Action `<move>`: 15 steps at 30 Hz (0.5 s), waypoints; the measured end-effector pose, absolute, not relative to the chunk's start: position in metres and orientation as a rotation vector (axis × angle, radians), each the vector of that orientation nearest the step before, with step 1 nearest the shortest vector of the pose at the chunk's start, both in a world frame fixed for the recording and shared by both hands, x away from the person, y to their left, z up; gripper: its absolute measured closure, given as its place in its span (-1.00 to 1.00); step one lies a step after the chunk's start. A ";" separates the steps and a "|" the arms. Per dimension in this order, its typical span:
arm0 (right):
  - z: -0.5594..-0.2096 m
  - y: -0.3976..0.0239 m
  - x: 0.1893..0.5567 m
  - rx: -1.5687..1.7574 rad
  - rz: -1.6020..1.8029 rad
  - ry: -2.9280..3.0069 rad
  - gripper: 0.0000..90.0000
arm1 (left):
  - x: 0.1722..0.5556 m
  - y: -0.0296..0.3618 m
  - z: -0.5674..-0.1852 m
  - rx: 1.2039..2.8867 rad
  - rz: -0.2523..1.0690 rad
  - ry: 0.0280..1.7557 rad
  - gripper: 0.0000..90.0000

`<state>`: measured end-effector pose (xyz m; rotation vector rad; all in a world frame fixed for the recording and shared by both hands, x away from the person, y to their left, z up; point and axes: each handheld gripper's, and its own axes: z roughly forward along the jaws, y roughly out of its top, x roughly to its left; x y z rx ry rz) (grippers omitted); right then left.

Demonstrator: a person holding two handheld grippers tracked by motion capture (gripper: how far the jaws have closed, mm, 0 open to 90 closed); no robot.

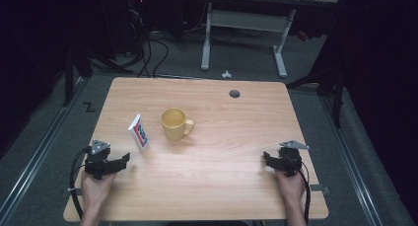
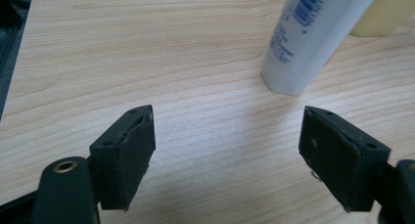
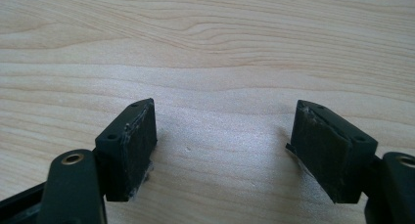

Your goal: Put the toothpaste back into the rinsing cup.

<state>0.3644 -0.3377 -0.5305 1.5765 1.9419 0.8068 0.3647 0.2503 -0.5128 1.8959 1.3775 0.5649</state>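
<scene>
The left gripper (image 1: pixel 124 159) lay on the table (image 1: pixel 222 186) with jaws spread wide and empty, aimed at the white tube (image 2: pixel 313 38) standing cap-down just beside the yellow mug (image 1: pixel 174 123) — seemingly lined up for a grasp; the right gripper (image 1: pixel 265 157) rested well apart, likewise released.

A white tube (image 1: pixel 139 132) with blue and red print stands on its cap on the wooden table (image 1: pixel 222 186), its crimped end uppermost and its body leaning slightly. Just to its right sits a yellow mug (image 1: pixel 173 124), upright and apart from the tube, its handle turned to the right. In the left gripper view, the tube's white cap (image 2: pixel 286 79) rests flat on the tabletop, barcode stripes showing on the body above it.
</scene>
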 end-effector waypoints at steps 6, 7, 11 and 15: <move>-0.530 -0.338 0.364 1.574 0.808 1.945 -0.44 | 0.358 0.243 -0.508 1.876 0.544 1.356 -0.46; -0.530 -0.338 0.364 1.574 0.808 1.945 -0.44 | 0.357 0.241 -0.507 1.875 0.535 1.351 -0.44; -0.531 -0.338 0.364 1.573 0.809 1.945 -0.44 | 0.356 0.236 -0.503 1.873 0.547 1.329 -0.44; -0.530 -0.338 0.364 1.573 0.809 1.946 -0.44 | 0.354 0.233 -0.502 1.835 0.595 1.312 -0.40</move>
